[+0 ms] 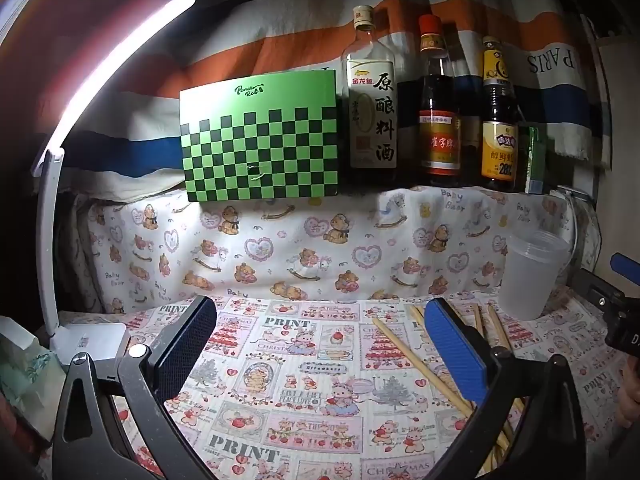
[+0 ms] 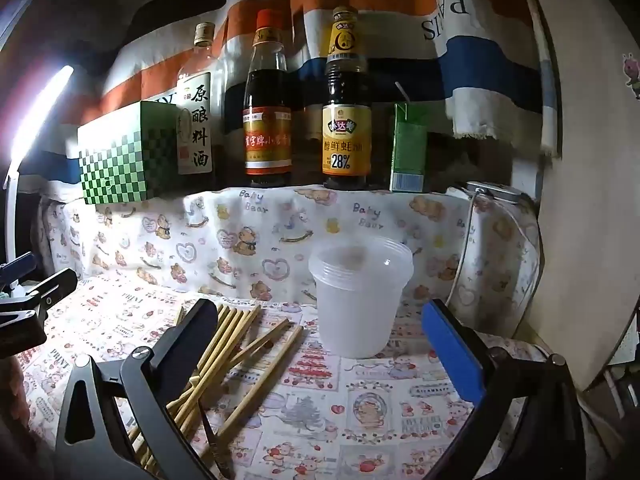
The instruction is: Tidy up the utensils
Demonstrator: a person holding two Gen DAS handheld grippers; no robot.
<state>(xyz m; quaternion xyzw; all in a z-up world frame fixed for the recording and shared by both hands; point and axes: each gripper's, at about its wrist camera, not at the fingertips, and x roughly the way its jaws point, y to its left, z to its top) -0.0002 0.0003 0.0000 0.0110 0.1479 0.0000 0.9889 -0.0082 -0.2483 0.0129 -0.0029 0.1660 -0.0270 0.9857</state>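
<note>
1. Chopsticks (image 2: 240, 344), bamboo-coloured, lie loose in a fanned heap on the printed tablecloth (image 2: 340, 412), near the left side in the right wrist view; in the left wrist view the same chopsticks (image 1: 416, 364) lie to the right.
2. Right gripper (image 2: 320, 344) hovers low over the cloth with its fingers spread wide and nothing between them. Its black left finger overlaps the heap in view; whether it touches is unclear.
3. Left gripper (image 1: 320, 344) is likewise spread wide and holds nothing, above bare cloth left of the chopsticks.
4. A translucent plastic cup (image 2: 360, 300), upright and apparently several stacked, stands just right of the far tips of the chopsticks.
5. Behind it, a teddy-bear print cloth (image 2: 248, 236) hangs down the front of a raised ledge.
6. On the ledge, left to right: a green checkered box (image 1: 260, 136), a cooking wine bottle (image 1: 370, 96), a dark sauce bottle with a red cap (image 1: 438, 108), an oyster sauce bottle (image 2: 346, 108) and a small green carton (image 2: 408, 152).
7. A lit desk lamp (image 1: 120, 60) arcs up at far left.
8. A striped cloth (image 1: 500, 20) hangs across the back.
</note>
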